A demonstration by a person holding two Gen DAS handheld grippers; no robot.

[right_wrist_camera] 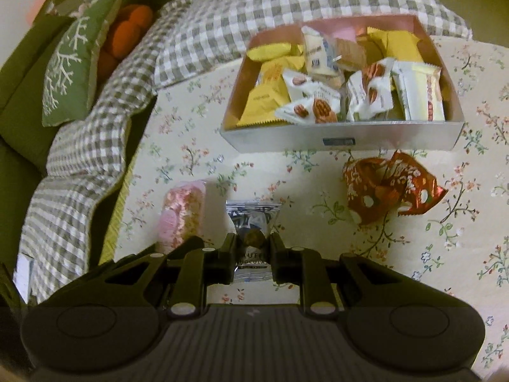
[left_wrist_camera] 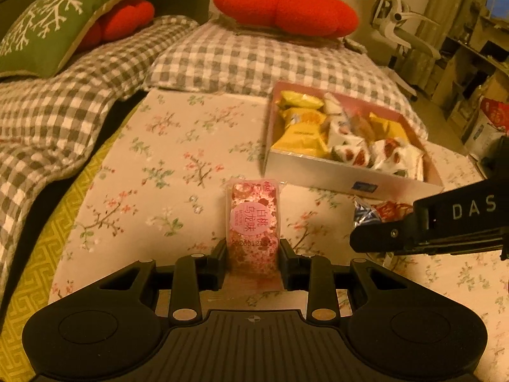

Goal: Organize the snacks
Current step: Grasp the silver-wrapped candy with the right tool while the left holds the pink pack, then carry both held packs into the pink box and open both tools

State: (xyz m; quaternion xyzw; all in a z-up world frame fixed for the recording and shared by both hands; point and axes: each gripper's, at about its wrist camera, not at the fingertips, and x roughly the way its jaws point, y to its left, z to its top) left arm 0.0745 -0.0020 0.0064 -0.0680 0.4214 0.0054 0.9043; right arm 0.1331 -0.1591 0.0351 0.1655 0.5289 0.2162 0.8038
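My left gripper (left_wrist_camera: 253, 256) is shut on a pink snack bar packet (left_wrist_camera: 253, 222), held over the floral cloth; the packet also shows in the right wrist view (right_wrist_camera: 183, 216). My right gripper (right_wrist_camera: 253, 253) is shut on a silver-blue truffle chocolate packet (right_wrist_camera: 253, 222); it shows in the left wrist view (left_wrist_camera: 366, 215) under the right gripper body. A shallow white box (left_wrist_camera: 334, 176) (right_wrist_camera: 343, 138) holds several yellow and white snack packets. Red foil snack packets (right_wrist_camera: 389, 186) lie on the cloth in front of the box.
A floral cloth (left_wrist_camera: 165, 172) covers the surface. A grey checked blanket (left_wrist_camera: 241, 54) lies behind and to the left. Red cushions (left_wrist_camera: 283, 6) and a green pillow (left_wrist_camera: 54, 22) sit at the back. A white chair (left_wrist_camera: 400, 28) stands at the far right.
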